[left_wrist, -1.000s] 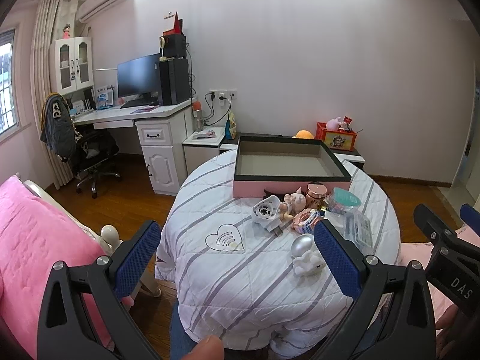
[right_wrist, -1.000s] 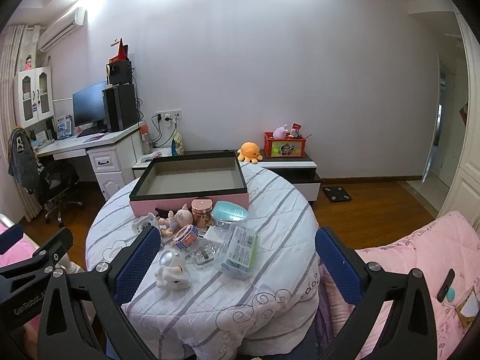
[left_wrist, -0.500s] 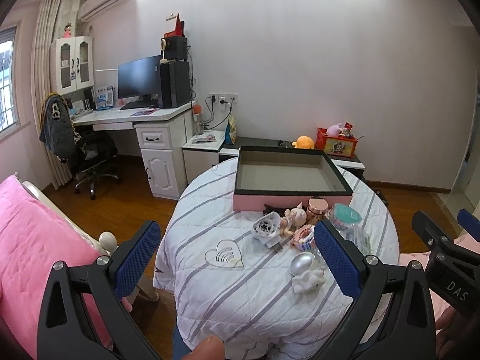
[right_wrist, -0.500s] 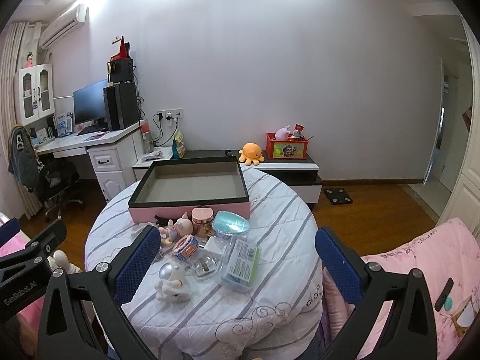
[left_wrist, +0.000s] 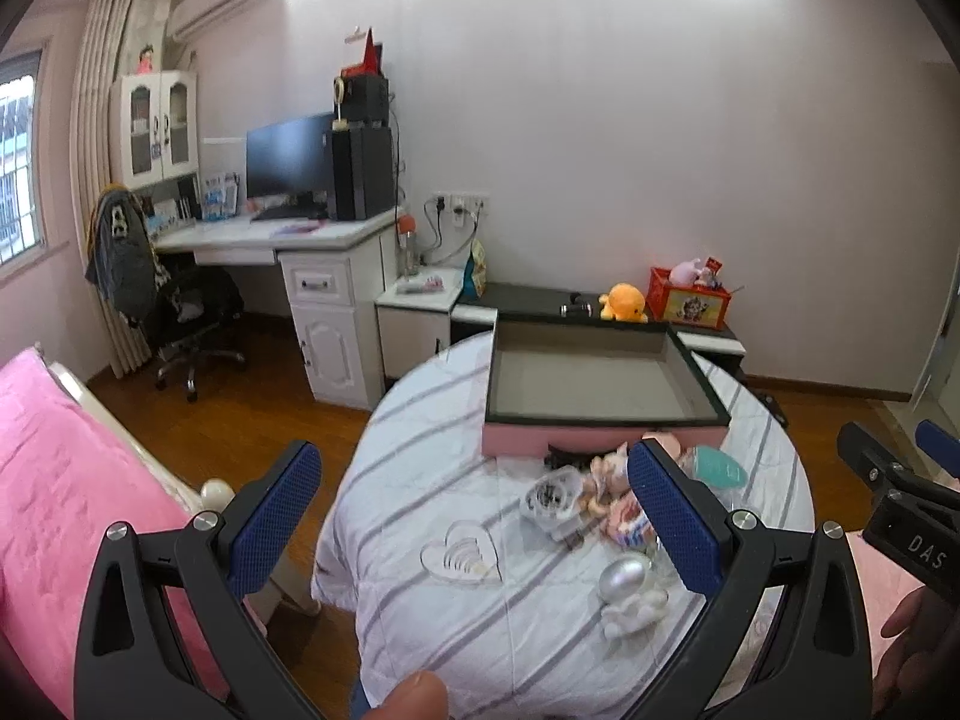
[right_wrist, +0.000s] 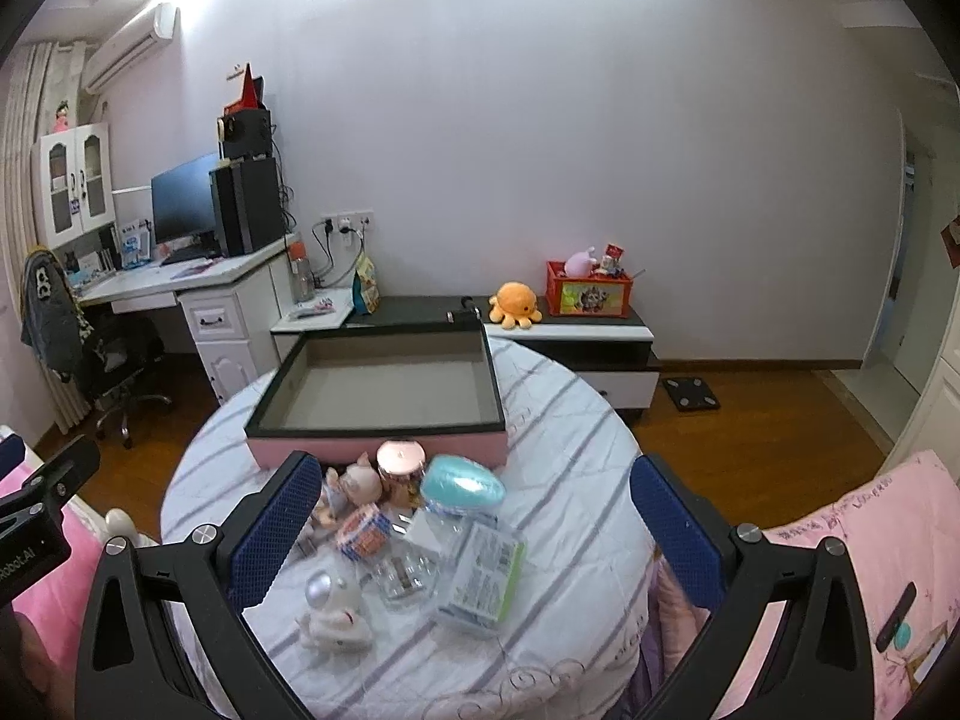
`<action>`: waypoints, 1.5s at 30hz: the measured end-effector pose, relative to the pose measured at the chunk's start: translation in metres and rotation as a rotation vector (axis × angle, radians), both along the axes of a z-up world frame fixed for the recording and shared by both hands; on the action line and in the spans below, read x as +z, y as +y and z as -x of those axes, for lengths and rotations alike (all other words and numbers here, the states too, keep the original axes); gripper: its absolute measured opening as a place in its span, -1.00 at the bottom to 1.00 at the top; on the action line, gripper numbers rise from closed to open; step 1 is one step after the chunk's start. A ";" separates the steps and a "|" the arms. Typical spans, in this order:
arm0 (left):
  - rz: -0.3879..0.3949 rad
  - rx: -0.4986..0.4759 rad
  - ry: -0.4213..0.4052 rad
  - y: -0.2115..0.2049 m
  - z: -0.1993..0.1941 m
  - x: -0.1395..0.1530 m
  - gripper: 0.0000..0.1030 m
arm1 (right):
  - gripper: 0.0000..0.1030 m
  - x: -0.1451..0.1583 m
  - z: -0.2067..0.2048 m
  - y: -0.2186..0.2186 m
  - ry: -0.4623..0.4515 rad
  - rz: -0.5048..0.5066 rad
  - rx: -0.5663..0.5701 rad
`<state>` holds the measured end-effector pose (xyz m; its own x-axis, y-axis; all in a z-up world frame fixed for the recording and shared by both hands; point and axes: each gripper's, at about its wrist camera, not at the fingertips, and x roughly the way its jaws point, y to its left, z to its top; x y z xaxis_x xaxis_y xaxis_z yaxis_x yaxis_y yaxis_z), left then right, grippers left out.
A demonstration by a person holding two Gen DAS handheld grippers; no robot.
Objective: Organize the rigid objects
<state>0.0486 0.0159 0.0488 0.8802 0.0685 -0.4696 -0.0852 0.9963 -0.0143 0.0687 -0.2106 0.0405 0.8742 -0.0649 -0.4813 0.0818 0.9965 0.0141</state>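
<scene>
Left claw (left_wrist: 474,519) hovering released above the near edge of the round desk (left_wrist: 420,420), blue pads (left_wrist: 276,510) spread wide apart and gripping nothing. Right claw (right_wrist: 474,525) likewise hanging released over the same desk (right_wrist: 576,420), nothing sitting between its pads (right_wrist: 672,516). Lying under a white cloth with grey stripes, the desk carrying a shallow pink box (right_wrist: 384,387) with a dark rim at its far side, interior showing bare. Clustering just in front of the box's near wall, touching or nearly touching one another: a copper-lidded jar (right_wrist: 401,462), a small pink doll figure (right_wrist: 357,483), a teal oval case (right_wrist: 462,487), a striped round piece (right_wrist: 363,531), a clear plastic packet with a green label (right_wrist: 480,573), and a small clear container (right_wrist: 403,576). Standing nearest the viewer, slightly apart from the cluster, a white astronaut figure with a silver helmet (right_wrist: 333,606). Resting to the left of the cluster in the left wrist view, a clear heart-shaped dish (left_wrist: 462,555) and a round clear case holding small dark bits (left_wrist: 549,495). Appearing at the lower edge of the left wrist view, a fingertip (left_wrist: 414,693) of the person holding the tool. Showing beyond the desk, a low cabinet bearing an orange plush octopus (right_wrist: 515,302) and a red crate (right_wrist: 589,294), and a pink bed (left_wrist: 72,480) lying to the left.
</scene>
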 end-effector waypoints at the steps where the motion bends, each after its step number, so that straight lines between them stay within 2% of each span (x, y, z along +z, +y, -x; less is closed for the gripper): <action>1: -0.009 0.005 -0.016 -0.001 0.001 0.004 1.00 | 1.00 0.003 0.000 0.001 -0.007 0.003 0.002; 8: -0.025 -0.001 -0.067 -0.005 0.007 0.022 1.00 | 1.00 0.019 0.008 0.006 -0.051 0.020 -0.003; 15: -0.025 -0.025 -0.085 -0.010 0.017 0.027 1.00 | 1.00 0.025 0.023 0.004 -0.072 0.026 -0.022; 35: -0.014 -0.023 -0.084 -0.006 0.020 0.028 1.00 | 1.00 0.028 0.025 0.011 -0.079 0.037 -0.011; 45: -0.015 -0.028 -0.058 -0.009 0.012 0.021 1.00 | 1.00 0.017 0.019 0.006 -0.054 0.031 -0.016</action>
<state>0.0371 0.0066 0.0700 0.9078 0.0505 -0.4164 -0.0570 0.9984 -0.0033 0.0497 -0.2043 0.0579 0.8976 -0.0931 -0.4309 0.0977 0.9951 -0.0114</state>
